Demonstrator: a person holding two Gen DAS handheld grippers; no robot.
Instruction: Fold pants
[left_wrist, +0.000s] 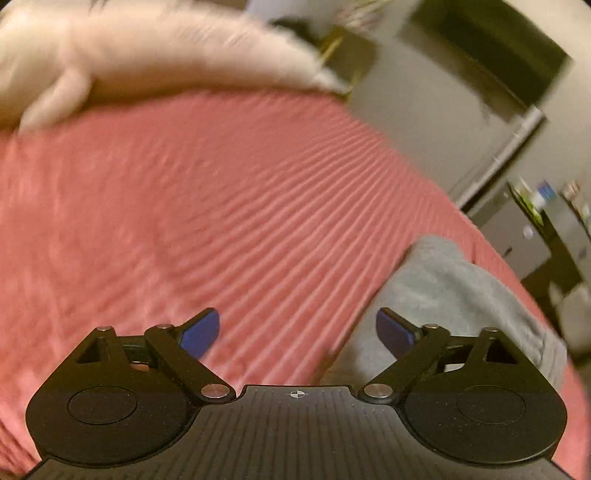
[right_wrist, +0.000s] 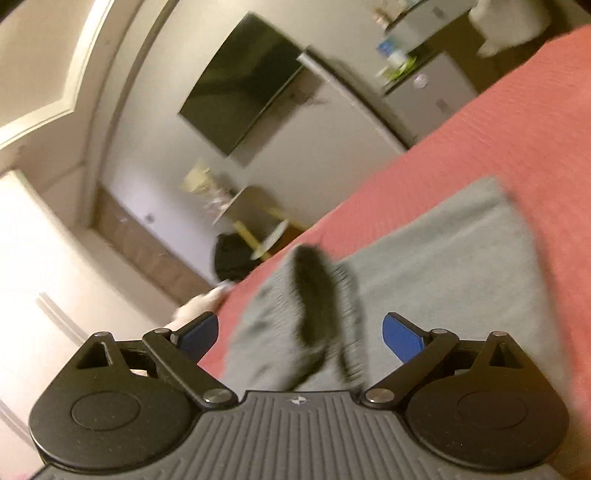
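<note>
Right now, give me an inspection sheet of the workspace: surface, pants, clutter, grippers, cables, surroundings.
Surface: ribbed pink bedspread, motion-blurred.
Job's things: grey pants lying on it, waistband opening toward the right gripper; fold state unclear.
Clutter: white pillow at the far edge.
Grippers: left gripper jaws open, over bare bedspread; right gripper jaws open, straddling the waistband, not gripping.
Cables: nothing seen.
Surroundings: wall-mounted TV, fridge, small table.
</note>
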